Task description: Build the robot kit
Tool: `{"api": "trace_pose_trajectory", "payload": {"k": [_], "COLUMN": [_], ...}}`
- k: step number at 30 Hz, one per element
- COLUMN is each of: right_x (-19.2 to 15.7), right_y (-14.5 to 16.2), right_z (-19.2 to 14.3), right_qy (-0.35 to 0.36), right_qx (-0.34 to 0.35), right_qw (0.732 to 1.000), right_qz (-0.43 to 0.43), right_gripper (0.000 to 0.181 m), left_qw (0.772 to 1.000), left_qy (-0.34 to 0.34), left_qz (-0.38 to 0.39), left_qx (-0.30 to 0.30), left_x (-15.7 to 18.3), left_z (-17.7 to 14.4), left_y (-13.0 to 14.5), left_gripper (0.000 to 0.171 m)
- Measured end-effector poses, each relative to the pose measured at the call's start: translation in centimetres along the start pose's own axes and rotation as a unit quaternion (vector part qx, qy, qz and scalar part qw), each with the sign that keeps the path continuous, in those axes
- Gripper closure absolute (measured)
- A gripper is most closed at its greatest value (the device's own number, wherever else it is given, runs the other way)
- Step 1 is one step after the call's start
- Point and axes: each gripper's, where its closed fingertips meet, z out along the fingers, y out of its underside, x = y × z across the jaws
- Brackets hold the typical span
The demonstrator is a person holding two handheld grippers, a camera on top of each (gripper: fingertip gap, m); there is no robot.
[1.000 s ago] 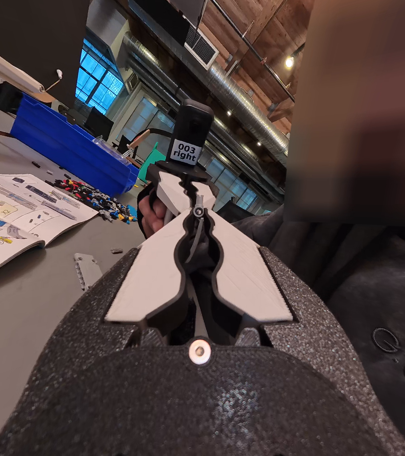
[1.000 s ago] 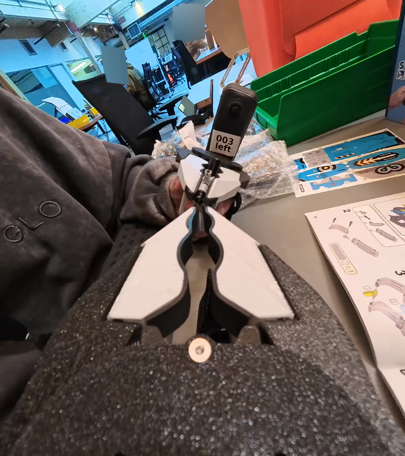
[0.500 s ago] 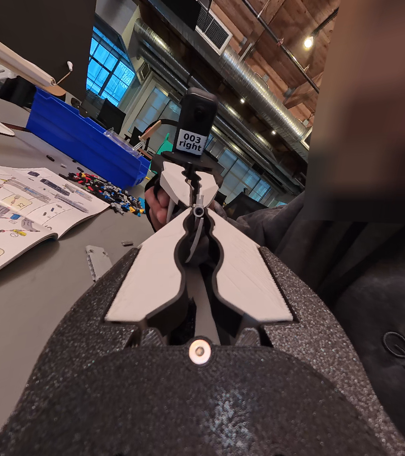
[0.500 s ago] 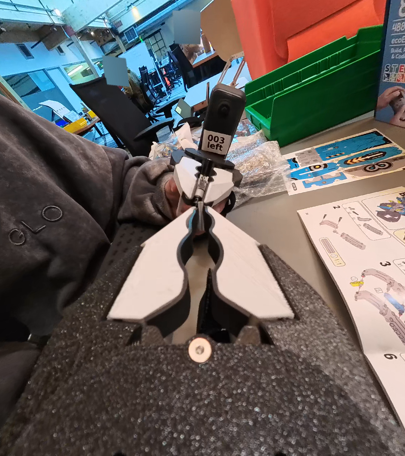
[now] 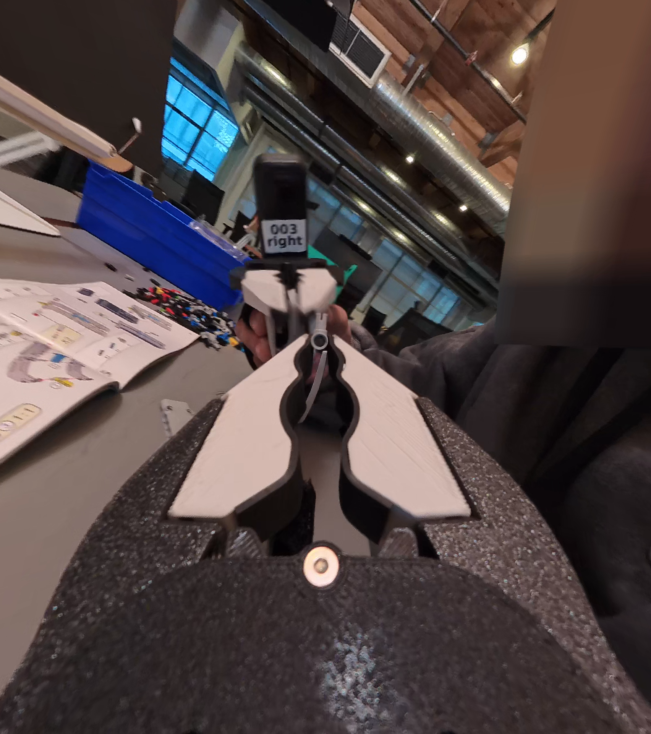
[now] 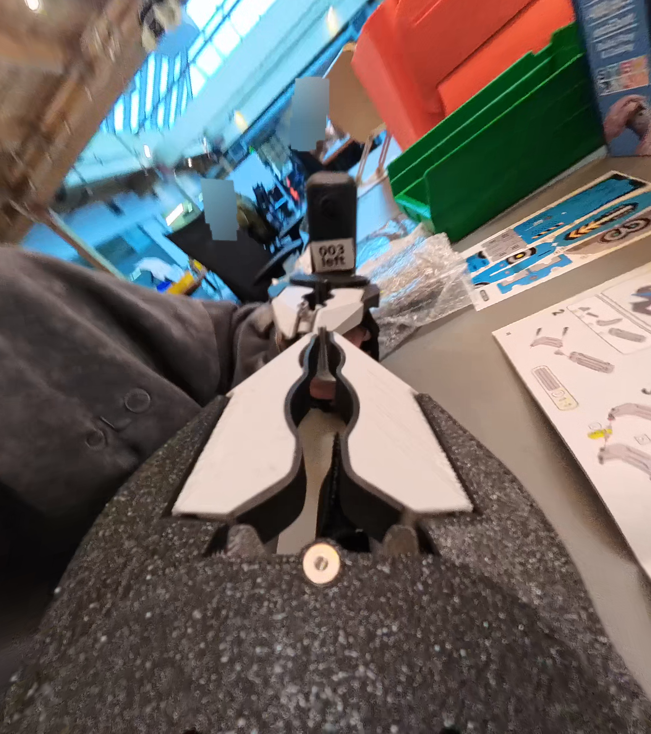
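My left gripper point(image 5: 319, 344) is shut on a small grey connector piece point(image 5: 319, 340) with a round hole. A thin curved grey strip point(image 5: 315, 383) hangs from the piece between the fingers. My right gripper point(image 6: 322, 337) is shut on a thin grey rod-like piece point(image 6: 322, 357). In the left wrist view, the right gripper point(image 5: 289, 296) faces me just beyond my tips, with its grey rod point(image 5: 290, 317) hanging down beside the connector. In the right wrist view, the left gripper point(image 6: 316, 313) is close ahead. Both are held above the grey table point(image 5: 38, 496).
On the left side lie an open instruction booklet point(image 5: 58, 337), a pile of small coloured pieces point(image 5: 185, 310), a blue bin point(image 5: 149, 234) and a flat grey part point(image 5: 173, 413). On the right side are another booklet point(image 6: 613, 377), a sticker sheet point(image 6: 574, 226), a plastic bag point(image 6: 415, 274), green point(image 6: 494, 159) and orange point(image 6: 455, 51) bins. The grippers are tip to tip, or close to it.
Both grippers have swung and tilted, so the views are blurred. The right gripper's rod now sits left of the left gripper's connector instead of in line with it. Both grasps stayed shut.
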Motion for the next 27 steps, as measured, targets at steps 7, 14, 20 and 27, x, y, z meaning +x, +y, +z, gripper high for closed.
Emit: {"api": "trace_pose_trajectory", "payload": {"k": [7,14,20,27], "right_x": [0.2,-0.3,-0.5,-0.5], "right_y": [-1.2,-1.2,-1.3,-1.3], "right_z": [0.9,1.3,1.1,0.9], "right_qy": [-0.03,-0.04,-0.033,-0.031], "right_qx": [0.085,0.095,0.093,0.087], "right_qw": [0.992,0.99,0.992,0.994], "right_qz": [0.093,0.101,0.076,0.065], "right_gripper": [0.179,0.179,0.179,0.179], "left_qw": [0.999,1.0,0.999,0.999], "left_qy": [-0.022,-0.026,-0.012,-0.006], "left_qz": [0.009,-0.013,-0.027,-0.037], "left_qx": [-0.036,0.009,0.022,0.037], "left_x": [-0.5,-1.1,-0.7,-0.7], "left_z": [0.9,-0.1,-0.3,-0.6], "left_y": [1.5,-0.1,-0.5,-1.0], "left_gripper": [0.166,0.166,0.166,0.166]}}
